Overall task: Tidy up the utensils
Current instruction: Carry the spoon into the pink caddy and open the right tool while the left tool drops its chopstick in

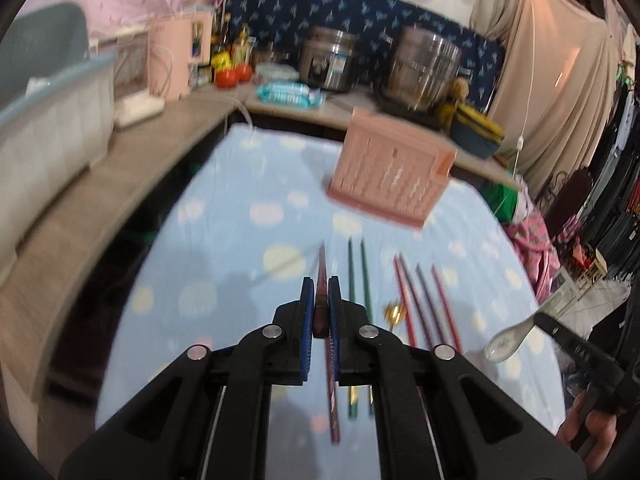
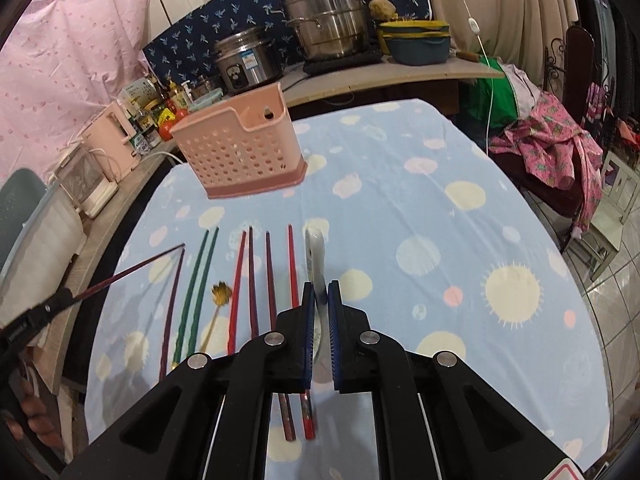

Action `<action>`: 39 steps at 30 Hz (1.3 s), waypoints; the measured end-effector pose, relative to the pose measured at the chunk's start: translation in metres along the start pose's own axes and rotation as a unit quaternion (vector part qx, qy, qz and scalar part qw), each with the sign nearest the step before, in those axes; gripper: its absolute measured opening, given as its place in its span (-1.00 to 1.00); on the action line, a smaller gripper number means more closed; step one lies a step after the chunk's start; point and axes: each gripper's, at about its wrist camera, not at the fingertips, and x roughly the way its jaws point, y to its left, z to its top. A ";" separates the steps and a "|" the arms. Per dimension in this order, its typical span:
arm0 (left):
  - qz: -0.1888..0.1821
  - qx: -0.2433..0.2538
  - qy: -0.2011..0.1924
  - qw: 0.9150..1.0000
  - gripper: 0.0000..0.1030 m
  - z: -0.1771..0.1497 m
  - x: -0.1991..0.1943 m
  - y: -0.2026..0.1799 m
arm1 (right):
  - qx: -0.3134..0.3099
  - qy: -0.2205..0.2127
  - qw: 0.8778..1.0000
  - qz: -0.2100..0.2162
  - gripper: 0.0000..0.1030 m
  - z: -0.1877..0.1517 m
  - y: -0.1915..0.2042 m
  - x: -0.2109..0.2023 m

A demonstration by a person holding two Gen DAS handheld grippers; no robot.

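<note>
My left gripper (image 1: 320, 292) is shut on a dark maroon chopstick (image 1: 322, 268), held above the blue spotted tablecloth (image 1: 240, 240). My right gripper (image 2: 320, 296) is shut on a white ceramic spoon (image 2: 314, 252), also lifted; it shows at the right of the left wrist view (image 1: 508, 340). The pink perforated utensil holder (image 2: 240, 152) stands at the far side of the table (image 1: 392, 176). On the cloth lie a maroon chopstick (image 2: 172, 312), two green chopsticks (image 2: 198, 292), a gold spoon (image 2: 220, 296) and several red and dark chopsticks (image 2: 260, 288).
A wooden shelf (image 1: 120, 168) runs along the left and back with a pink kettle (image 1: 170, 60), steel pots (image 2: 328, 16), a rice cooker (image 2: 244, 60), bottles and a blue-yellow bowl stack (image 2: 416, 40). Clothes lie on a chair (image 2: 552, 152) to the right.
</note>
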 end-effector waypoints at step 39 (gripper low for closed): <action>-0.034 0.026 -0.182 0.982 -0.87 0.259 0.107 -0.058 | 0.004 -0.039 0.998 0.043 -0.87 0.208 0.059 0.154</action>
